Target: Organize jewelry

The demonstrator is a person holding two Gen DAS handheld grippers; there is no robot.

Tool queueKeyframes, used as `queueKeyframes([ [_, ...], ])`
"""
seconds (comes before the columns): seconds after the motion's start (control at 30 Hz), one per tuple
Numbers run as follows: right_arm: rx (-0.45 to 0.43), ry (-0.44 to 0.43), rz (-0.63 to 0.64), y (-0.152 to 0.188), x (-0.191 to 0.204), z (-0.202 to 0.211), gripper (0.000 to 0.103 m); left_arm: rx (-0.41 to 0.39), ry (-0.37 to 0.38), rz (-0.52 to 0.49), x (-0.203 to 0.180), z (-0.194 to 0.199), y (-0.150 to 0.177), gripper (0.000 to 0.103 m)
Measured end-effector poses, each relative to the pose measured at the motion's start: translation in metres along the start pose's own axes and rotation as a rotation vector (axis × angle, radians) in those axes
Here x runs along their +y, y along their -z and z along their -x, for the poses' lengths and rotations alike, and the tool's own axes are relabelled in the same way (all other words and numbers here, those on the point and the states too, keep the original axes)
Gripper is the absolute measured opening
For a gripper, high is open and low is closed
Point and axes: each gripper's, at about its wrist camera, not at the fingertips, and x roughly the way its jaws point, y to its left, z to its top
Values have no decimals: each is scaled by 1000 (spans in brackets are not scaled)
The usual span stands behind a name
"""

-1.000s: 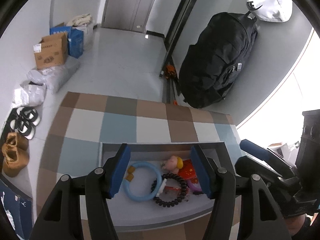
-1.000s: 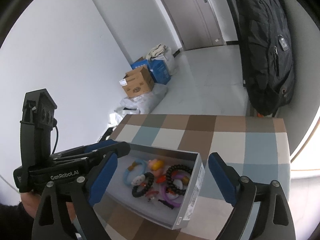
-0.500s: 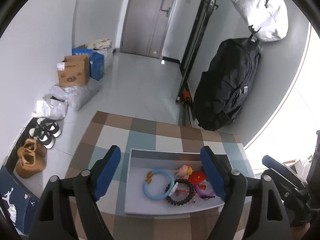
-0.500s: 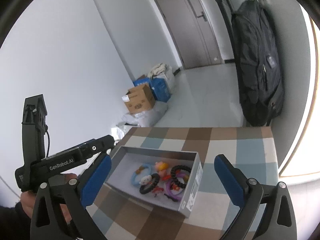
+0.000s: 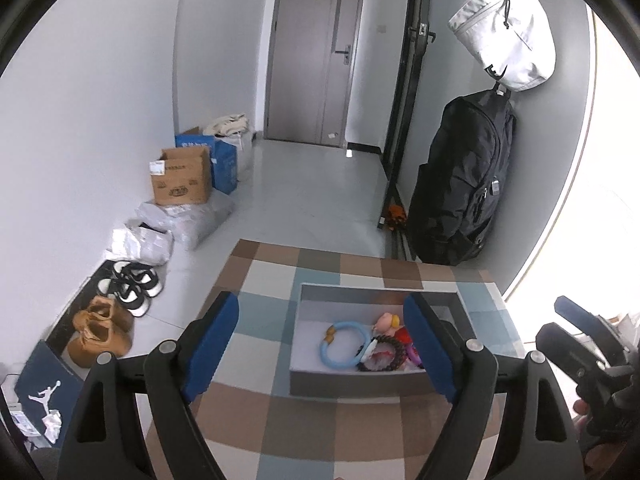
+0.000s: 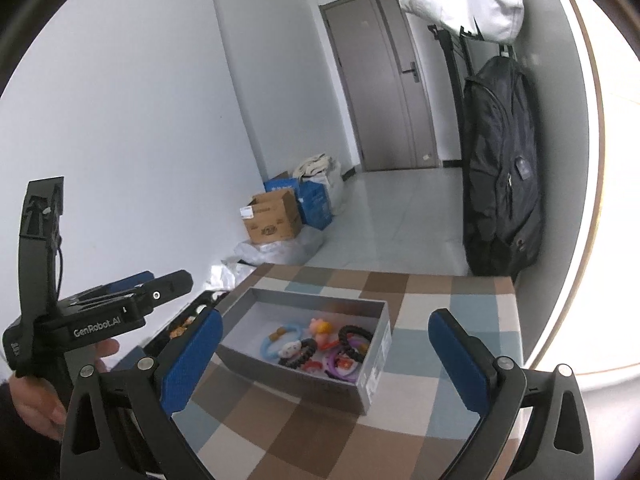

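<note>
An open grey box [image 5: 360,385] sits on the checked table. It holds a light blue ring [image 5: 346,344], a black bead bracelet [image 5: 386,354], a pink and yellow figure [image 5: 386,321] and other small trinkets. My left gripper [image 5: 320,308] hovers in front of the box, open and empty. In the right wrist view the same box [image 6: 376,372] shows the blue ring [image 6: 276,340], a black bracelet [image 6: 354,338] and a purple ring [image 6: 340,365]. My right gripper [image 6: 326,320] is open wide and empty, short of the box. The left gripper [image 6: 168,282] hangs at left, held by a hand [image 6: 36,398].
The table [image 5: 280,432] has a brown, blue and white checked top with floor beyond its far edge. Shoes [image 5: 132,286], cardboard boxes [image 5: 180,178] and bags lie along the left wall. A black backpack [image 5: 464,184] hangs at right under a white bag [image 5: 508,32].
Both grippers drew back and rose away from the box, which now looks smaller and farther off. Both pairs of jaws spread wider. The views tilted up toward the door.
</note>
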Motion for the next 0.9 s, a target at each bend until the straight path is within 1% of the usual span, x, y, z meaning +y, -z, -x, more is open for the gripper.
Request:
queueKeyframes([
  [0.13, 5, -2, -12, 8, 3, 7, 103, -17, -16, -7, 0, 6, 9, 81],
  [0.4, 9, 8, 4, 15, 7, 11, 103, -33, -23, -28, -3, 11, 15, 81],
  [0.9, 30, 20, -46, 18, -3, 11, 103, -17, -7, -47, -10, 12, 21, 81],
])
